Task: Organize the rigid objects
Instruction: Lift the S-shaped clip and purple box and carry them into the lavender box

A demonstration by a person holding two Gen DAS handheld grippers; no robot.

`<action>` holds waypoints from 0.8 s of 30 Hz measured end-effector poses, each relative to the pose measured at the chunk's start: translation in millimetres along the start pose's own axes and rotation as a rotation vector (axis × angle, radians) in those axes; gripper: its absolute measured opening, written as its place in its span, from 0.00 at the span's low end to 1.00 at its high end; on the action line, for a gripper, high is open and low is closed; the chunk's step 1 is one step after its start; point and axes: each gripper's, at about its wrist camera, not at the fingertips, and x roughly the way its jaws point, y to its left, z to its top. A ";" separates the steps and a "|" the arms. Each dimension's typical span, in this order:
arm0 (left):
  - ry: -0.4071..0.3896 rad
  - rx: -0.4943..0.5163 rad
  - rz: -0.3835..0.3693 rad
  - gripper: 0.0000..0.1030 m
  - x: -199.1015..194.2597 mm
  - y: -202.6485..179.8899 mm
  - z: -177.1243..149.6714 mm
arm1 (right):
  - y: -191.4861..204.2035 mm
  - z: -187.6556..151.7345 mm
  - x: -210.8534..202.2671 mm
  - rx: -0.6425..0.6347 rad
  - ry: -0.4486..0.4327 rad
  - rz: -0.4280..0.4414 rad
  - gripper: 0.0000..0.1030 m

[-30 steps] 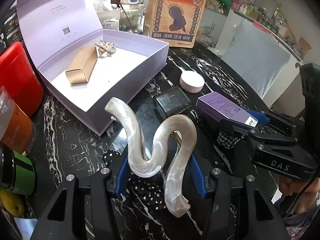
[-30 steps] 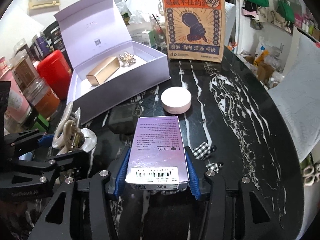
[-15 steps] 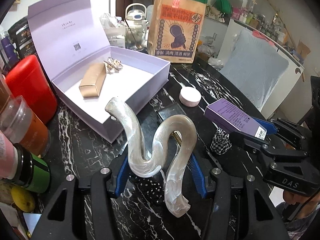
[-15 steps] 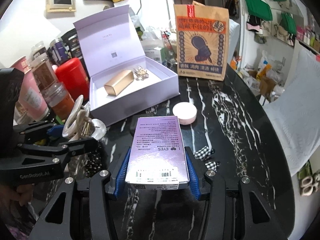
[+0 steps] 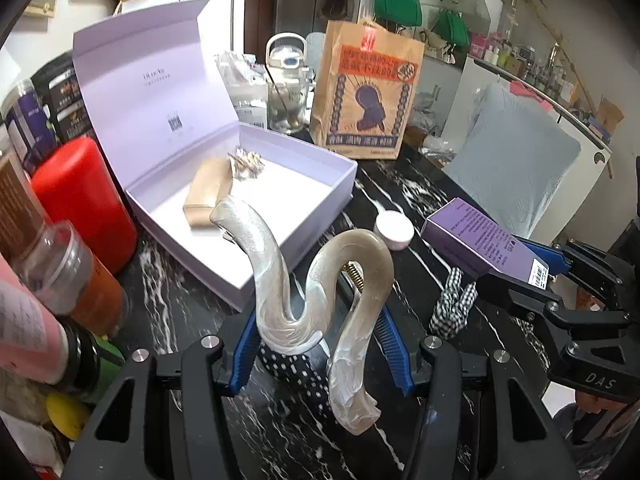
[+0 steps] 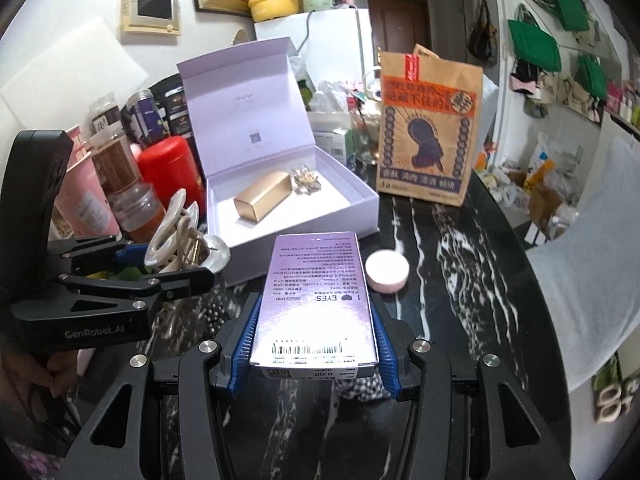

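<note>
My left gripper is shut on a pearly white hair claw clip, held above the black marble table; the gripper and clip also show in the right wrist view. My right gripper is shut on a purple carton, also seen in the left wrist view. The open lilac gift box lies ahead on the left, holding a gold bar-shaped box and a crystal ornament. A round pink-white jar stands on the table by the box.
A brown paper bag stands behind the box. A red canister, jars and bottles crowd the left edge. Checked and polka-dot cloth bits lie on the table. A glass kettle stands at the back.
Both grippers have risen with their objects and pulled back from the table; the lilac box and jar now look farther away and lower.
</note>
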 end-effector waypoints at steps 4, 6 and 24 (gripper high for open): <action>-0.027 0.007 0.014 0.52 -4.1 4.1 13.7 | 1.8 13.9 -0.4 -0.028 -0.019 0.001 0.49; -0.040 0.010 0.021 0.52 -5.4 6.6 20.0 | 2.6 21.9 1.2 -0.038 -0.029 0.001 0.49; -0.143 -0.016 0.077 0.52 2.9 44.3 81.6 | 5.6 87.6 32.6 -0.094 -0.071 0.047 0.49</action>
